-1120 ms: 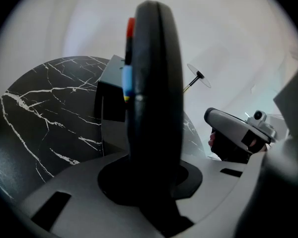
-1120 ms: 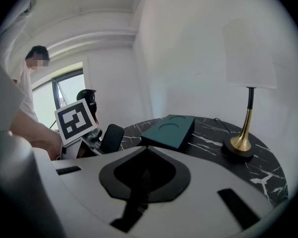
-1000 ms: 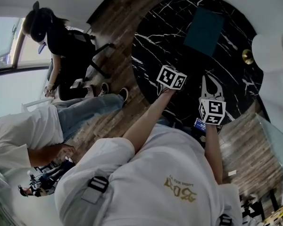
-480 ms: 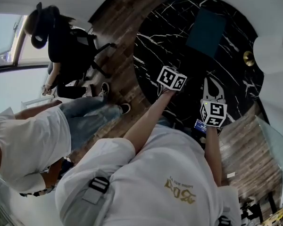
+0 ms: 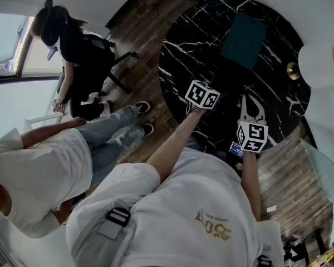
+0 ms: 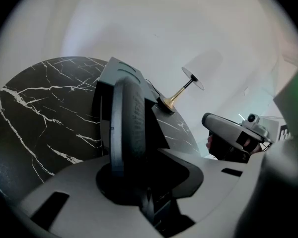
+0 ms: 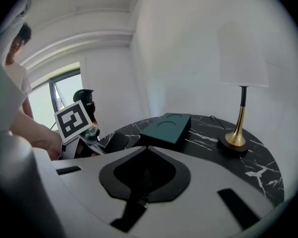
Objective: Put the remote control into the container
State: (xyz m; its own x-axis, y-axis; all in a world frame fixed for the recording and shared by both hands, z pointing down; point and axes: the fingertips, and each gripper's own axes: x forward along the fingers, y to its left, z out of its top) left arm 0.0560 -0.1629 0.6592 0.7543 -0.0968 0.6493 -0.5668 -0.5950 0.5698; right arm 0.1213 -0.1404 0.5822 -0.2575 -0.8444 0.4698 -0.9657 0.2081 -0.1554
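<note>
A dark remote control (image 6: 128, 125) stands on edge between the jaws of my left gripper (image 6: 131, 157), which is shut on it just above the black marble table (image 6: 35, 128). In the head view that gripper (image 5: 202, 96) hovers over the table's near side and its marker cube hides the remote. The teal container (image 5: 244, 39) lies at the far side of the table, well beyond both grippers. My right gripper (image 7: 146, 148) has its jaw tips together, holds nothing and points at the container (image 7: 166, 128). The left gripper (image 7: 73, 120) shows at that view's left.
A lamp with a white shade (image 5: 320, 65) and a brass base (image 7: 233, 142) stands at the table's right edge, next to the container. A person in black (image 5: 72, 49) and another in a white shirt and jeans (image 5: 44, 166) are on the wooden floor (image 5: 139, 32) to the left.
Both grippers have hardly moved; the right one has dropped slightly in the head view. The person in the white shirt has shifted and stepped nearer the table.
</note>
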